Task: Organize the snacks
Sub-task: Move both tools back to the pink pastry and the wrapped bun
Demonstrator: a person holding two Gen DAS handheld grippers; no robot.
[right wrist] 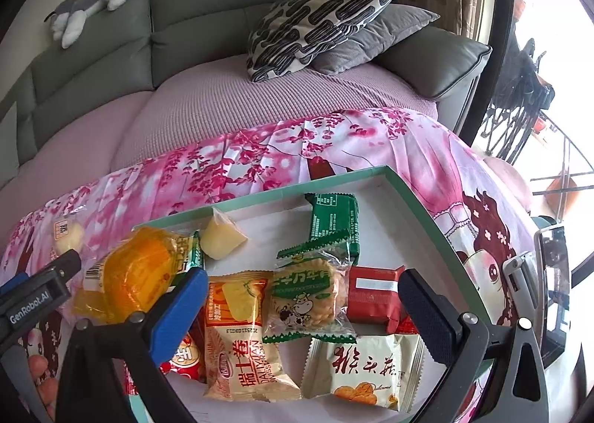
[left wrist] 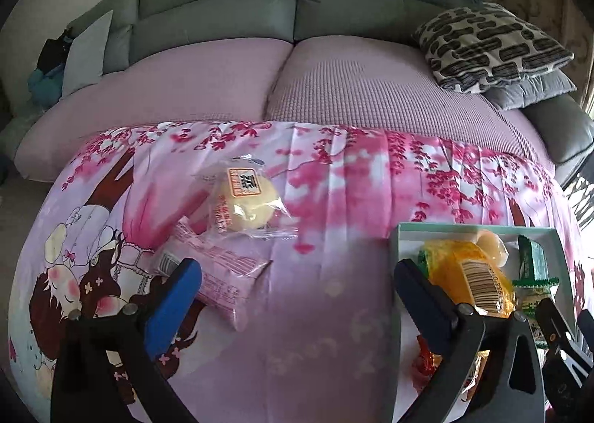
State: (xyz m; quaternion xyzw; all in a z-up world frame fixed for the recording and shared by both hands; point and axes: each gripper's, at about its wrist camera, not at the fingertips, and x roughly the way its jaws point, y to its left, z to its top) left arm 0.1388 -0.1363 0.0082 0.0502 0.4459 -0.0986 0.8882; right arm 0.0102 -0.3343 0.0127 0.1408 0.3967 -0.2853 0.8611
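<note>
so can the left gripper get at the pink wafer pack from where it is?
Probably yes. The left gripper has its jaws wide open, and the pink wafer pack lies flat on the floral cloth beside its left finger, with nothing on top.

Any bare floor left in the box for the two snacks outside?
Yes: the box's far strip, between the yellow wedge and green packet, and right of that packet. Its near half is crowded. The bun and pink packet lie on the cloth.
</note>
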